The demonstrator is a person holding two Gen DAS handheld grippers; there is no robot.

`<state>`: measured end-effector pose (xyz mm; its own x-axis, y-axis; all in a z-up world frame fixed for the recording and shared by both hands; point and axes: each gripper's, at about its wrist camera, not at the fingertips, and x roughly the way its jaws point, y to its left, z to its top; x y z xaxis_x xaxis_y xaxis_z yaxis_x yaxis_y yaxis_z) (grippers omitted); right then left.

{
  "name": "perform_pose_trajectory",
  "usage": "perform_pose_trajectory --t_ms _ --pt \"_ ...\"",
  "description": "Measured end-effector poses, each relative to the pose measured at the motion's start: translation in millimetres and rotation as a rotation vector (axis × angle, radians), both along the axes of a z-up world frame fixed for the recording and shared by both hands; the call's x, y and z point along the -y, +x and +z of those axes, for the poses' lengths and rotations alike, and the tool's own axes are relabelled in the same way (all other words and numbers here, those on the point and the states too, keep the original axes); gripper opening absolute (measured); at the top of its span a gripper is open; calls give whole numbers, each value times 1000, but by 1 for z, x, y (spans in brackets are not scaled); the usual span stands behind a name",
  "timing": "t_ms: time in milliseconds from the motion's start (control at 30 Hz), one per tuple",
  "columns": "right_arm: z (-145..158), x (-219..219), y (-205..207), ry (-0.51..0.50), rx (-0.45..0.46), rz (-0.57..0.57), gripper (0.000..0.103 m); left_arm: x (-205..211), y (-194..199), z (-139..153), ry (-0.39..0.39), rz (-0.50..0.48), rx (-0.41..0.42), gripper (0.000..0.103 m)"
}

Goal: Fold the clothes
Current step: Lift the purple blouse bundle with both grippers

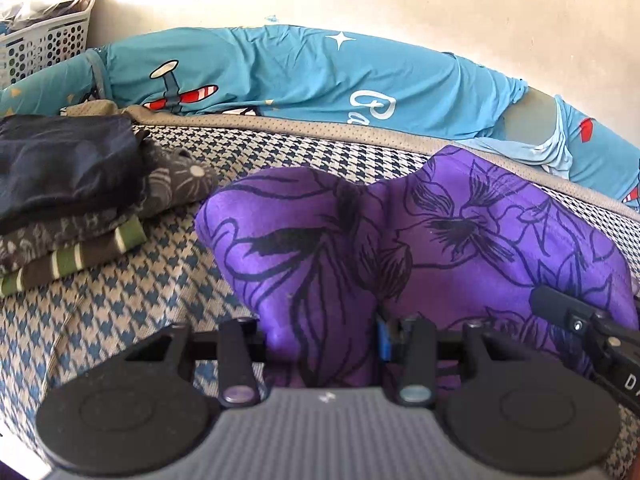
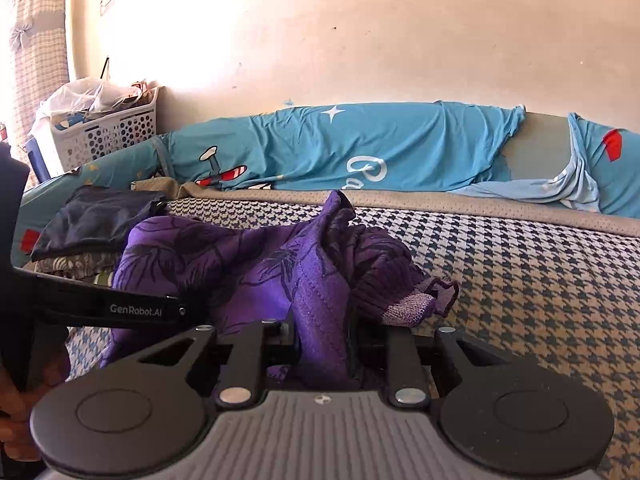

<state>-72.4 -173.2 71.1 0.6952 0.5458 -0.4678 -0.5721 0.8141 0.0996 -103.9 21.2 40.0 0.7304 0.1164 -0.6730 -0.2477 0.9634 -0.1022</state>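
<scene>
Bedding first: I see one houndstooth blue-and-beige mattress cover (image 1: 120,300), one long turquoise cartoon-print bolster (image 1: 300,68) along the wall, one white perforated plastic basket (image 1: 44,40). One pile of about four folded dark garments (image 1: 68,200) sits left. One purple floral satin garment (image 1: 420,248) lies mid-bed, pinched by both my left gripper (image 1: 320,344) and right gripper (image 2: 324,344), jaws narrowly clamped on cloth.

Purple floral garment (image 2: 240,264) bunched between right hand-held gripper (image 2: 322,344) jaws, above houndstooth bedcover (image 2: 520,280).
</scene>
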Motion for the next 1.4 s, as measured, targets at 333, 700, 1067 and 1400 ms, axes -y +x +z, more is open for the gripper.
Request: perform_pose_trajectory --t_ms 333,700,1067,1400 --pt "-3 5 -20 2 -1 0 22 7 -19 -4 14 5 -8 40" --pt "-1 11 -33 15 9 8 22 15 -31 -1 36 5 -11 40" --pt "1 20 -41 37 22 20 22 23 -42 7 53 4 -6 40" --pt "9 26 -50 49 43 36 22 30 -51 16 75 1 6 40"
